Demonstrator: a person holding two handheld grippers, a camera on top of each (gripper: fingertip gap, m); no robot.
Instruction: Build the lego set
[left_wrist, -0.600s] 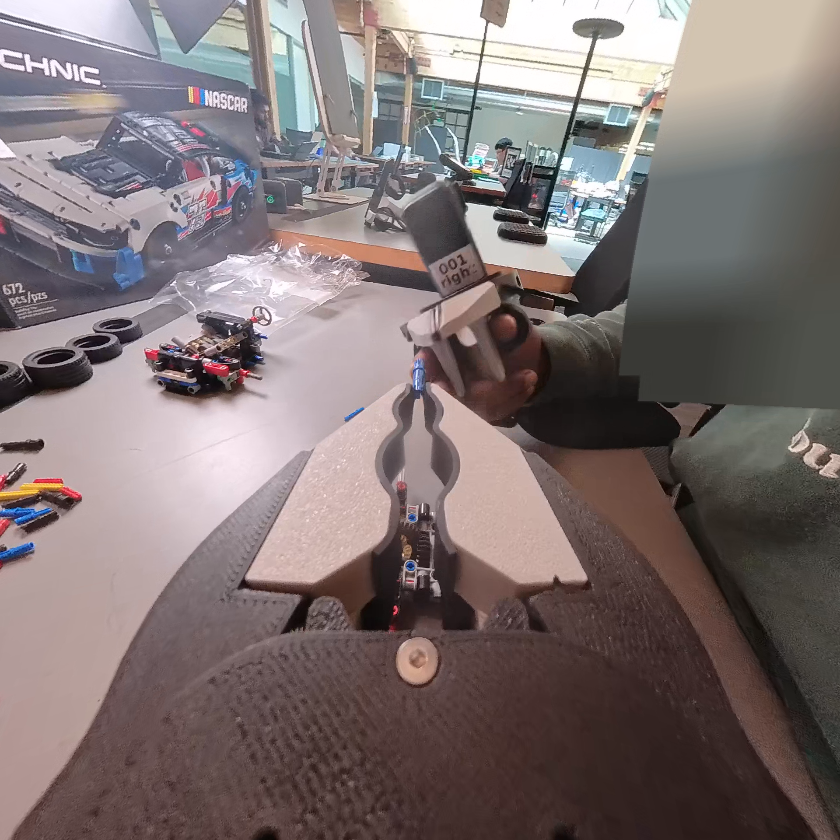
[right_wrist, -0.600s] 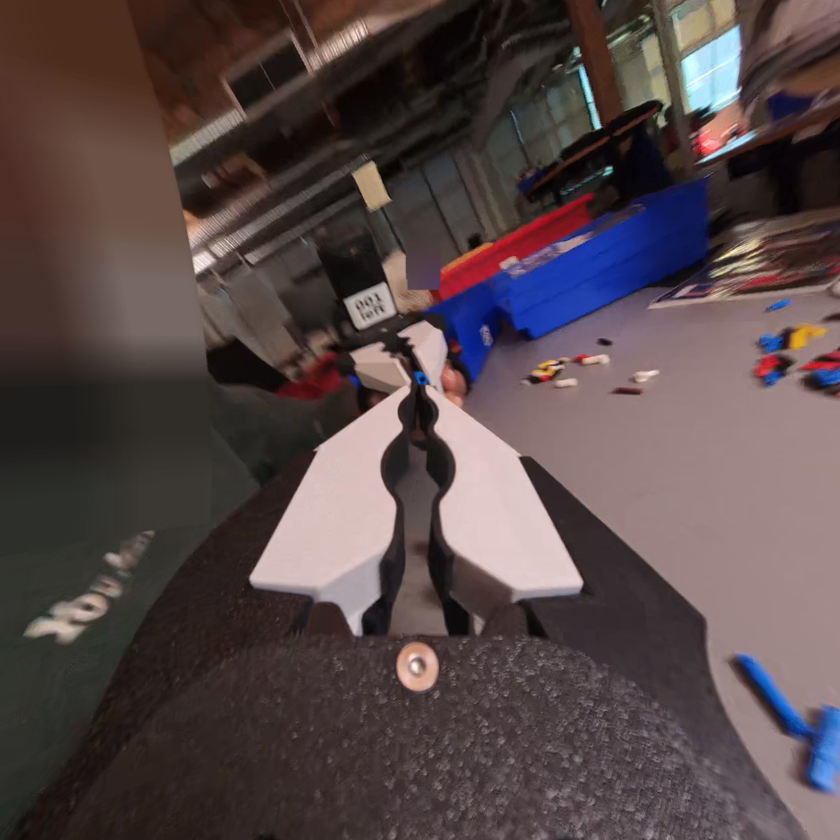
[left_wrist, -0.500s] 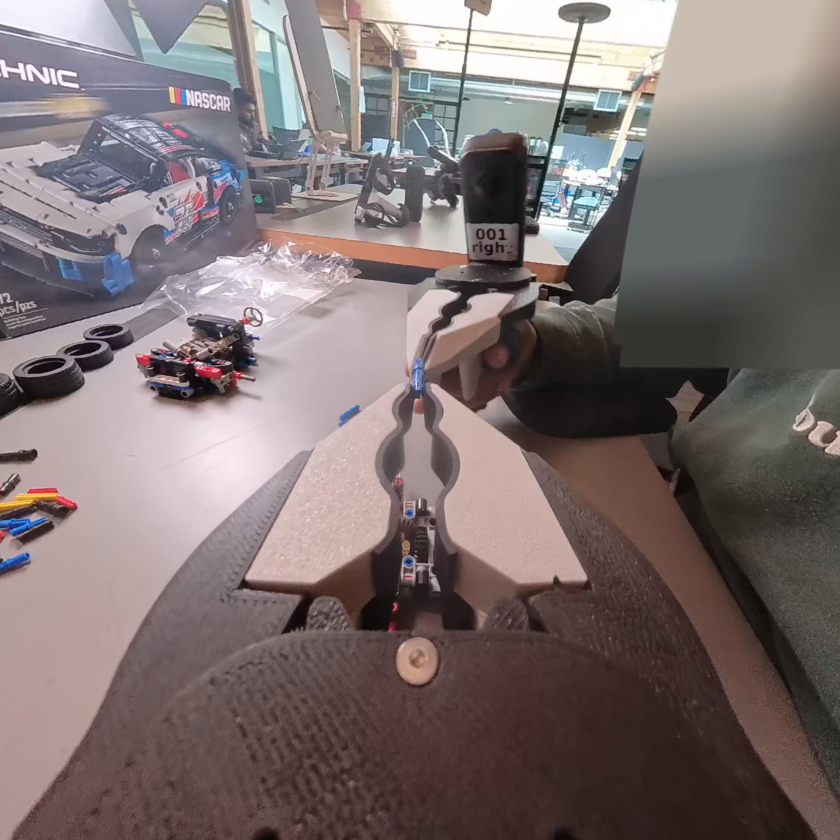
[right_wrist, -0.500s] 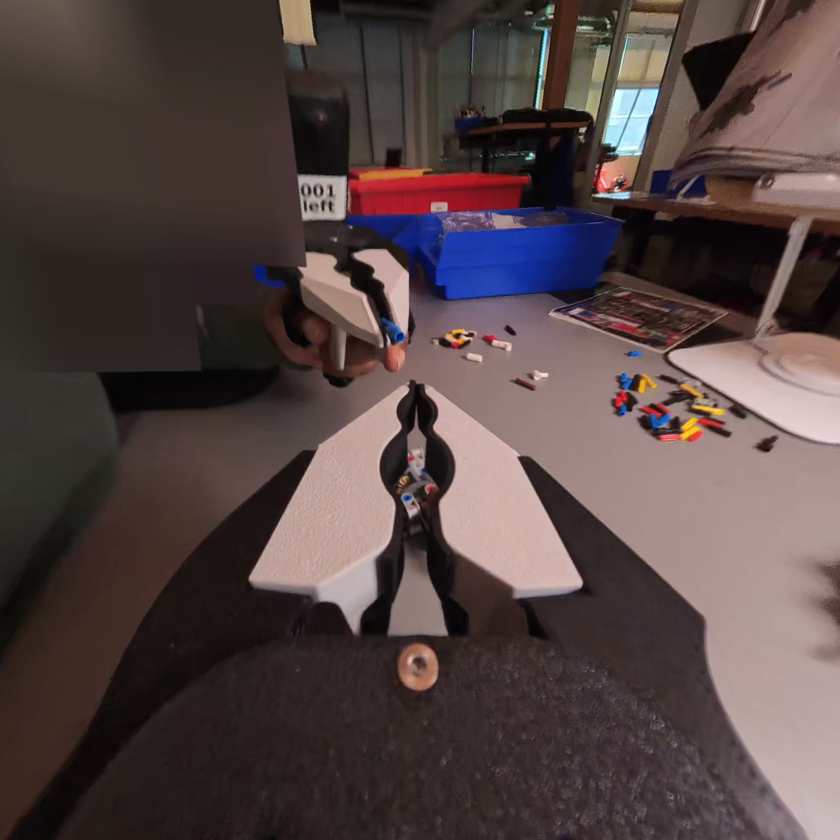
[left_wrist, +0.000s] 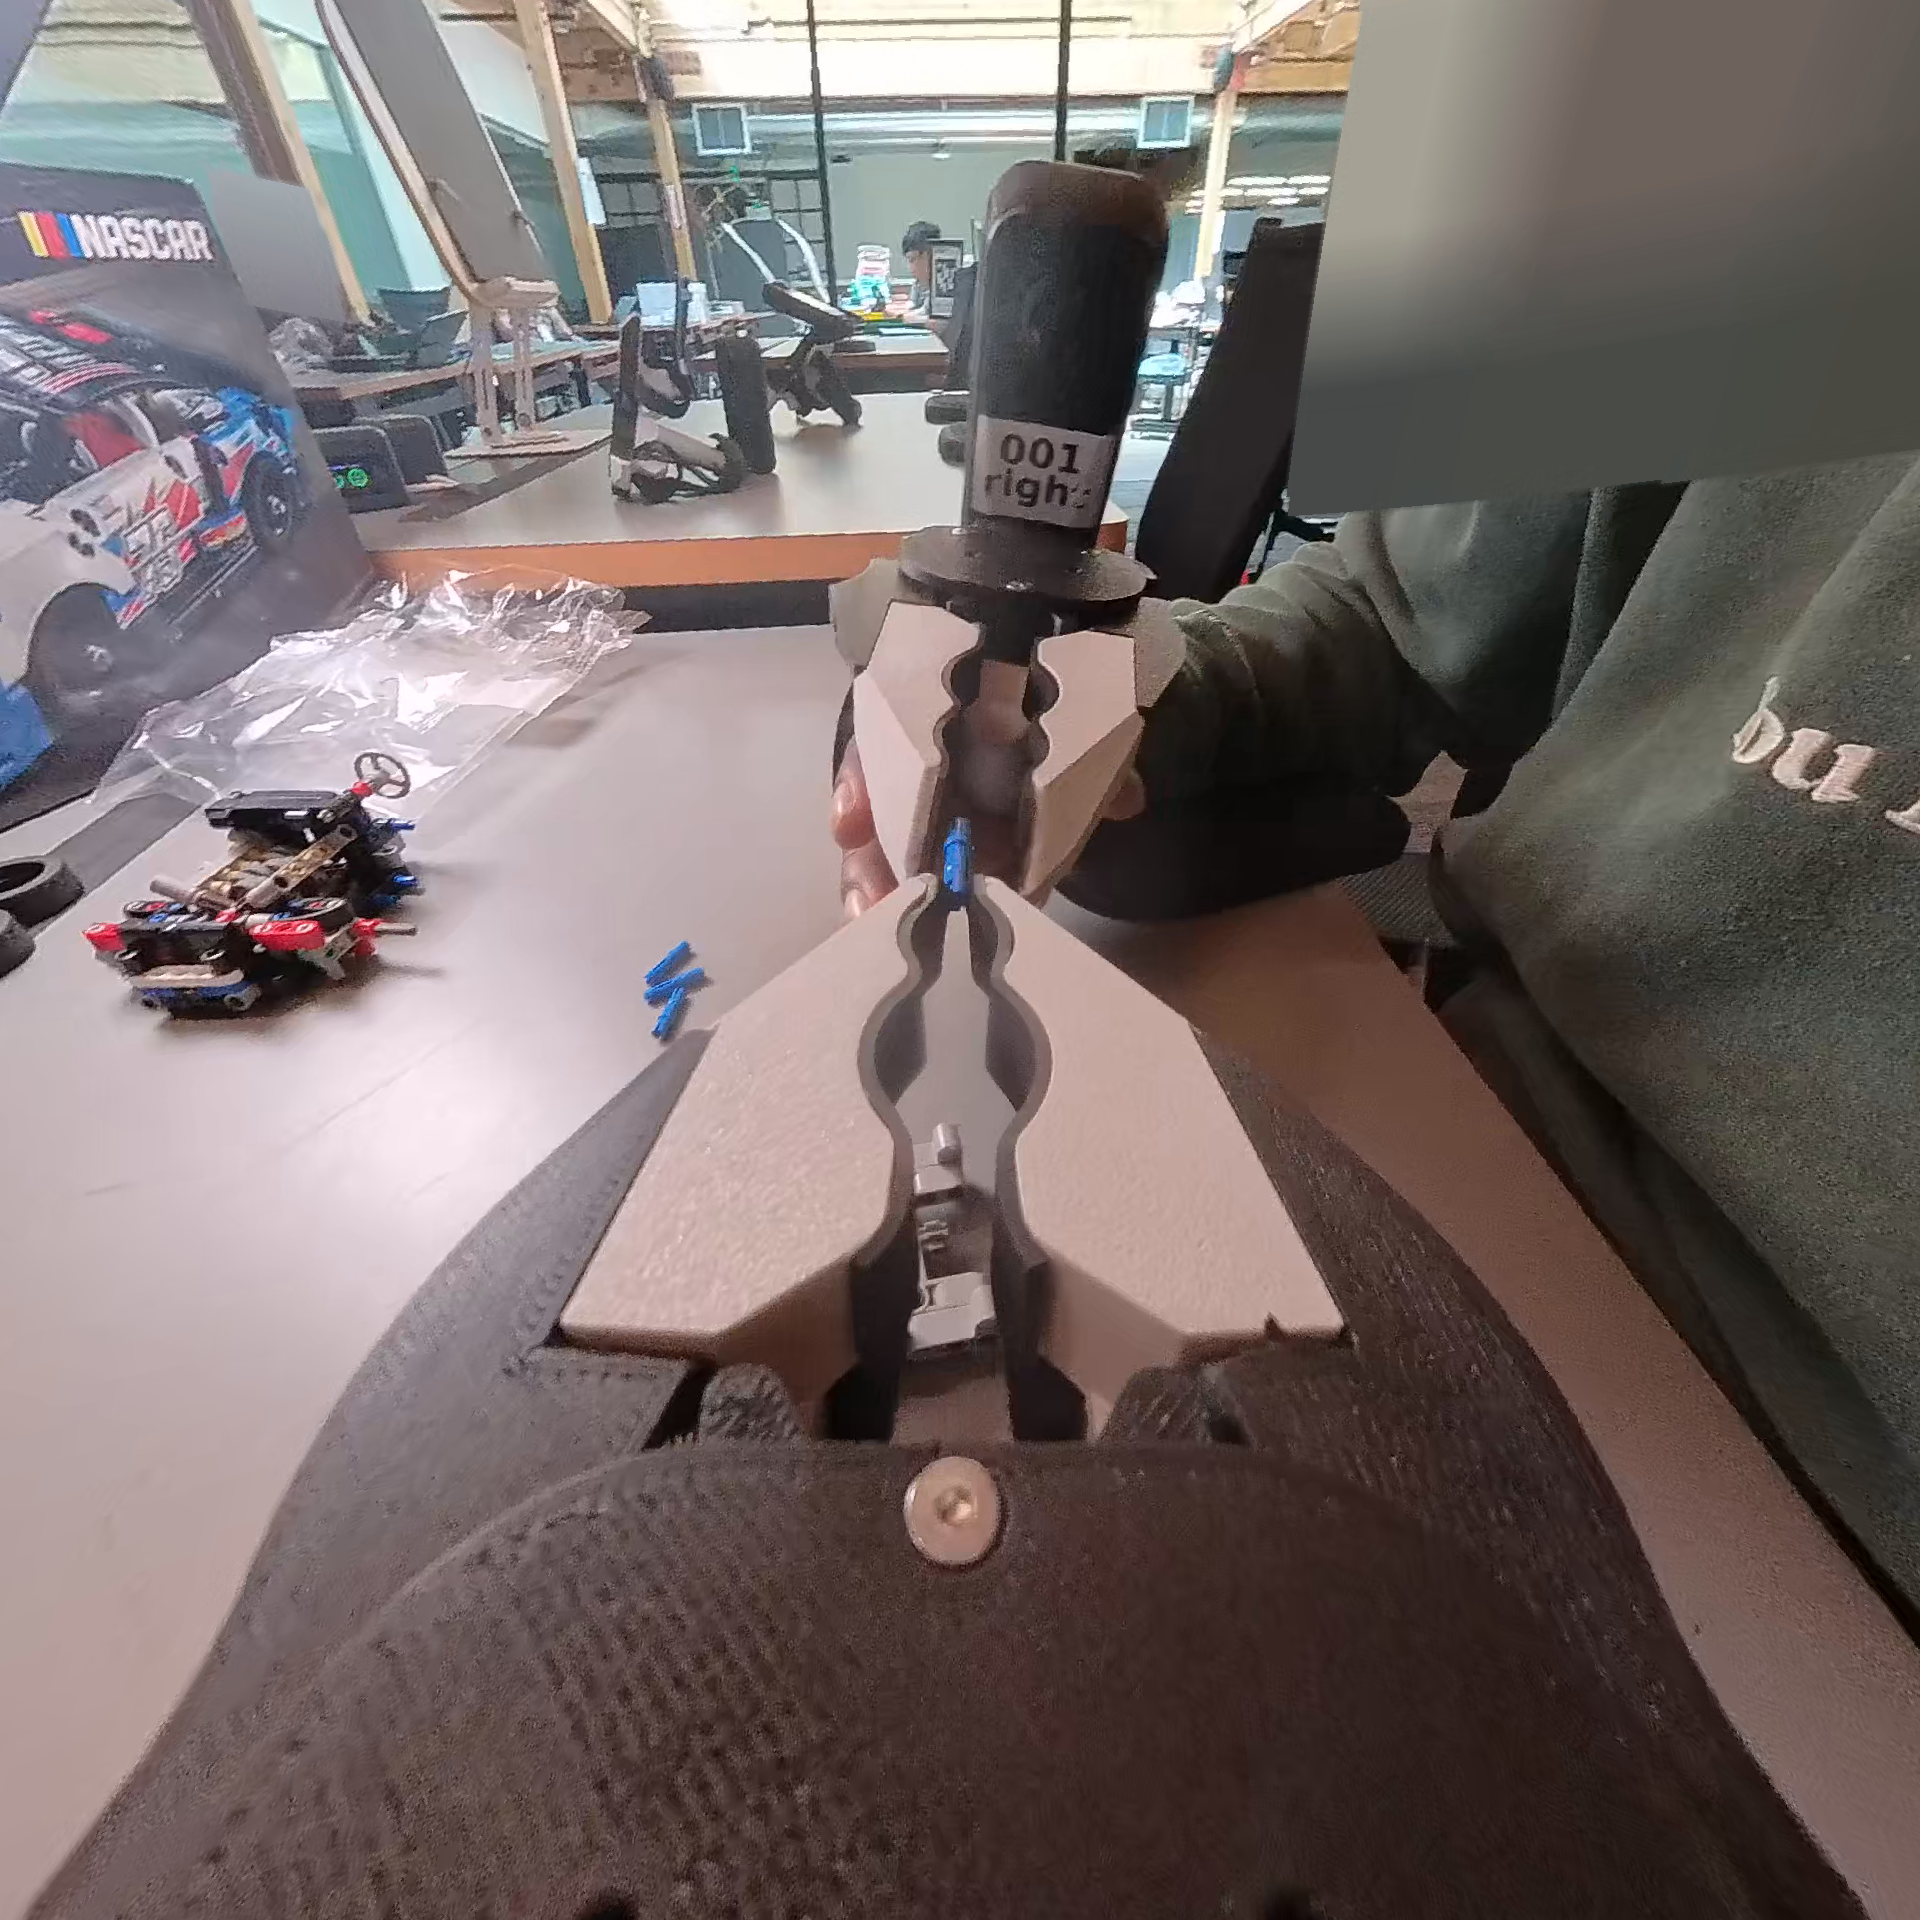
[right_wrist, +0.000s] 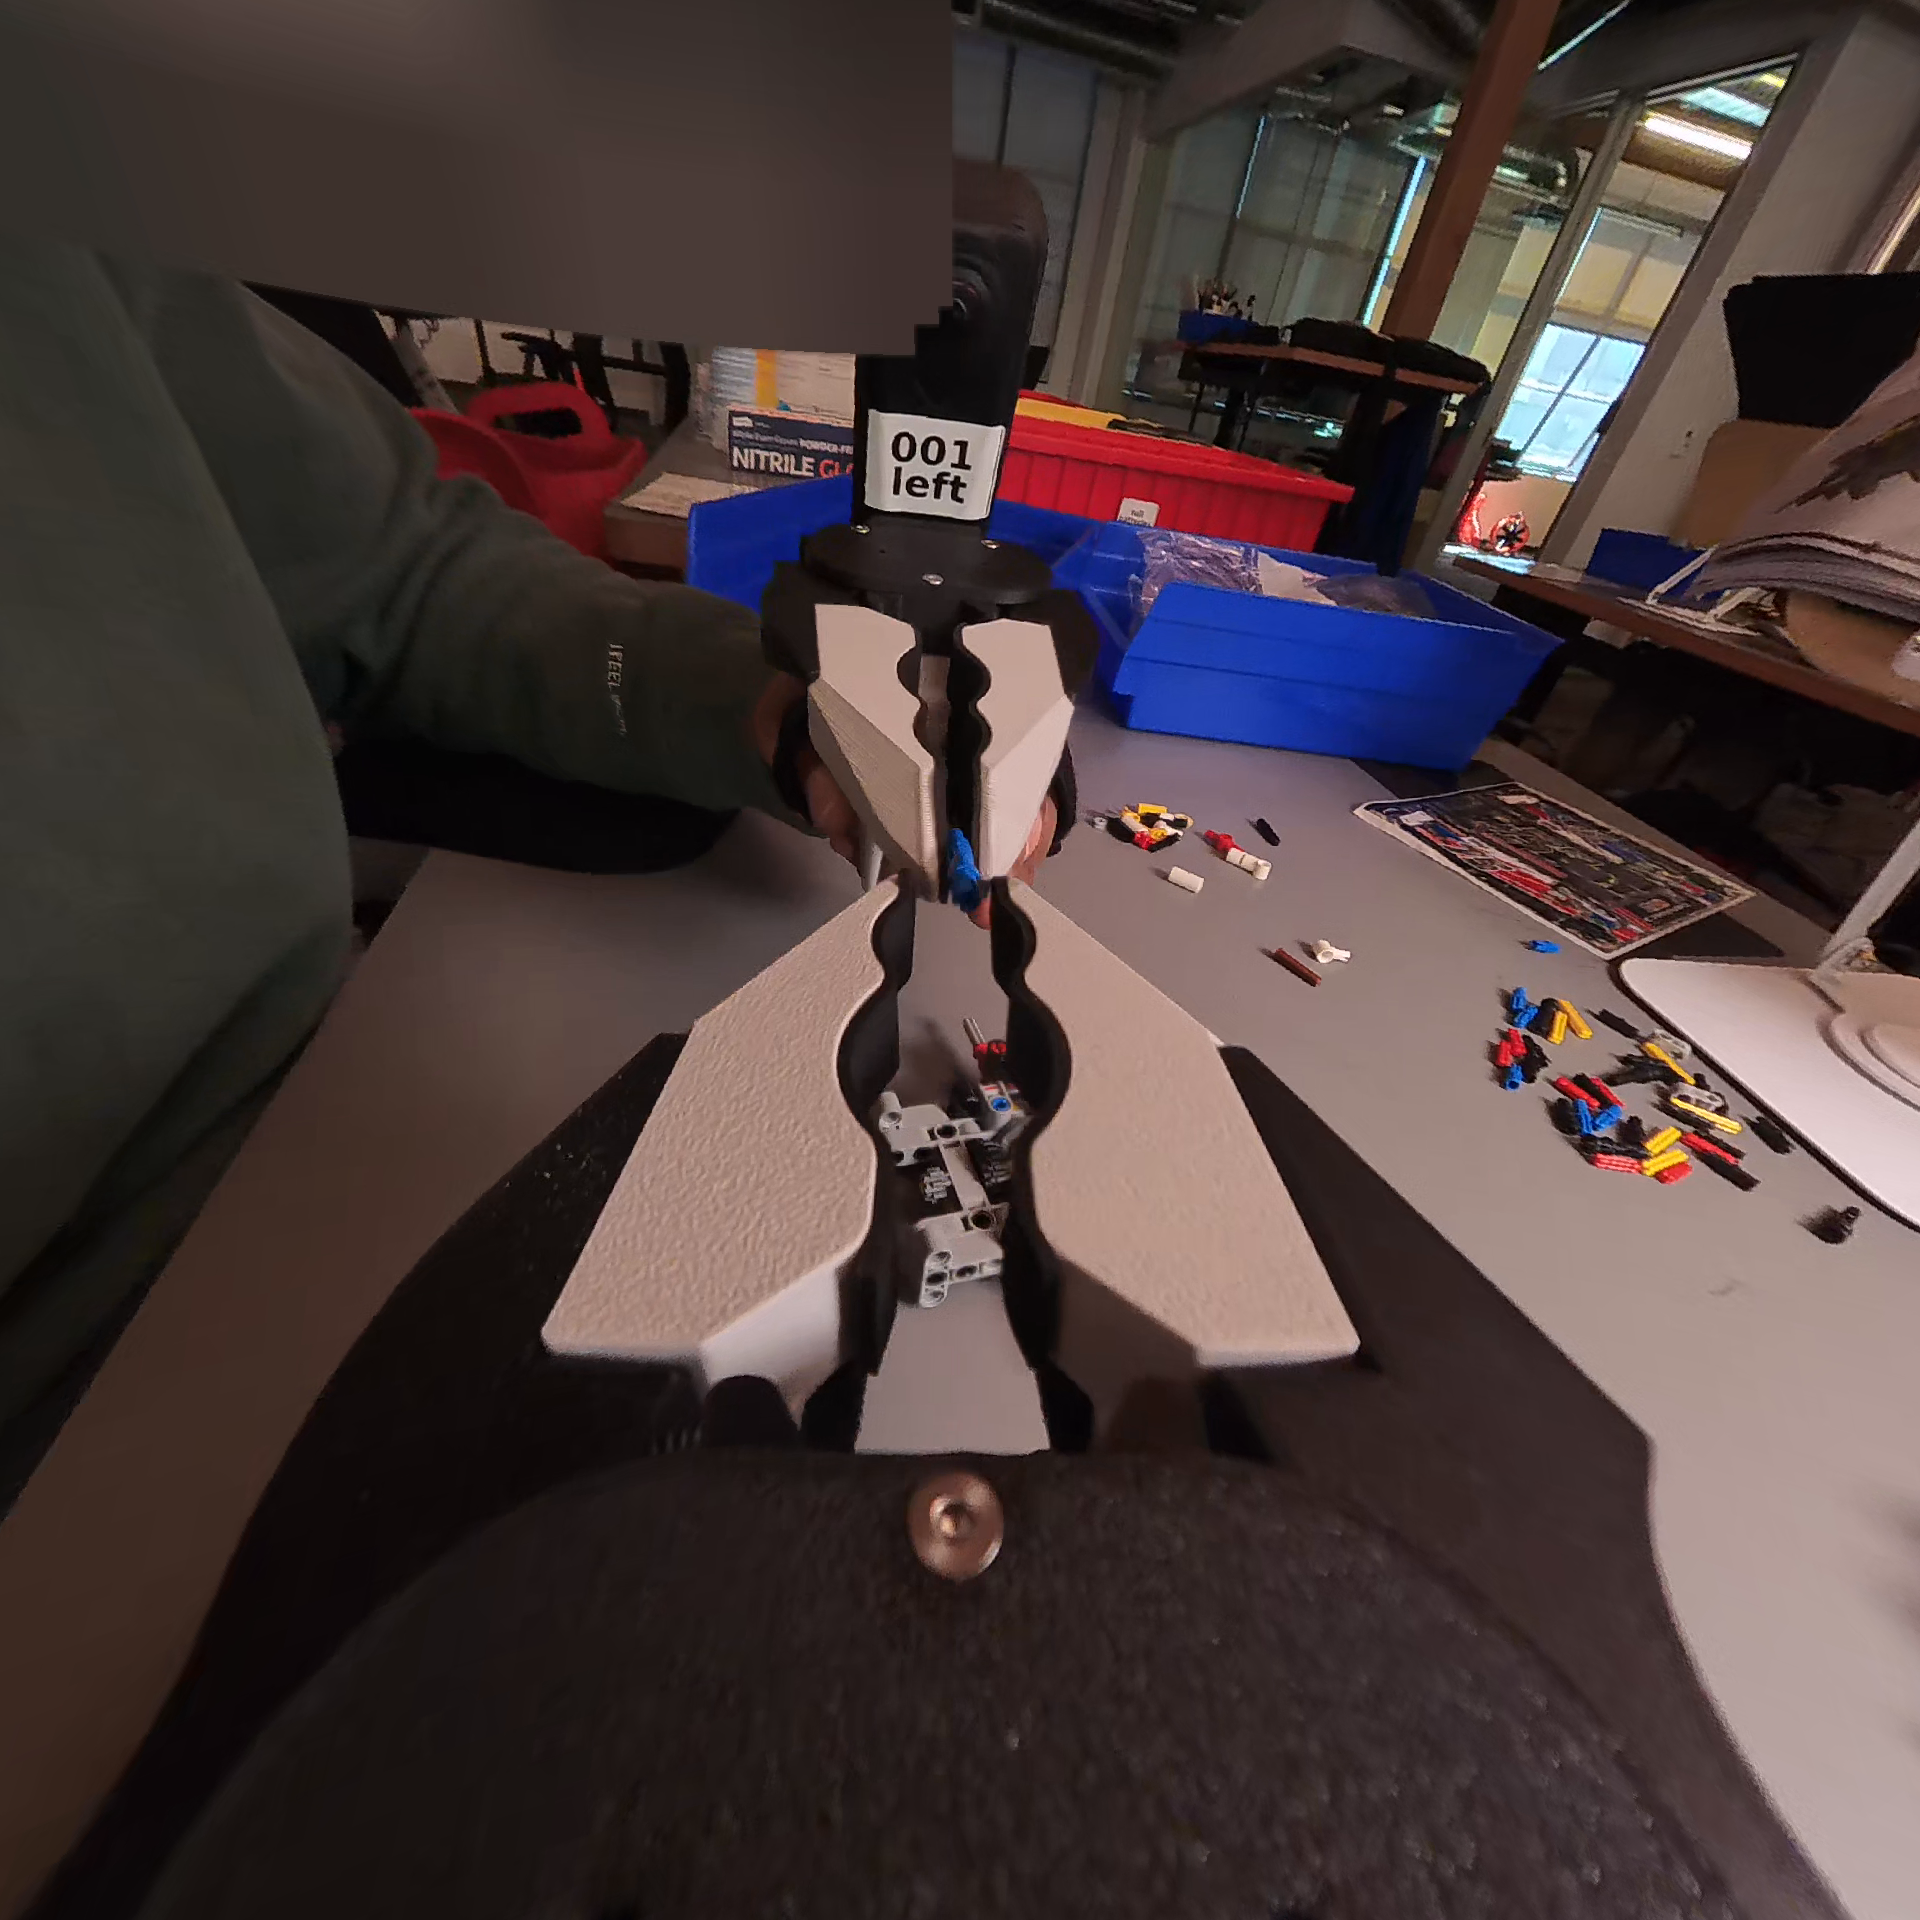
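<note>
While the blue connector pin (left_wrist: 956, 854) is clamped at the tip of the left hand-held gripper (left_wrist: 954, 896), the right hand-held gripper (right_wrist: 951, 902), its fingers parted, is brought tip to tip around that pin, seemingly for a handover. Below the pin, a grey brick assembly (right_wrist: 951, 1174) is seen on the desk (right_wrist: 1351, 1226).

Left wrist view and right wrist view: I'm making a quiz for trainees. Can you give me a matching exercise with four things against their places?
1 blue pin
2 partly built model
3 blue bin
4 booklet

A in front of the clear bag
B far side of the table
C lying flat, right of the loose pieces
D pinched in the left gripper

Pairs: 1-D, 2-A, 3-B, 4-C
</note>
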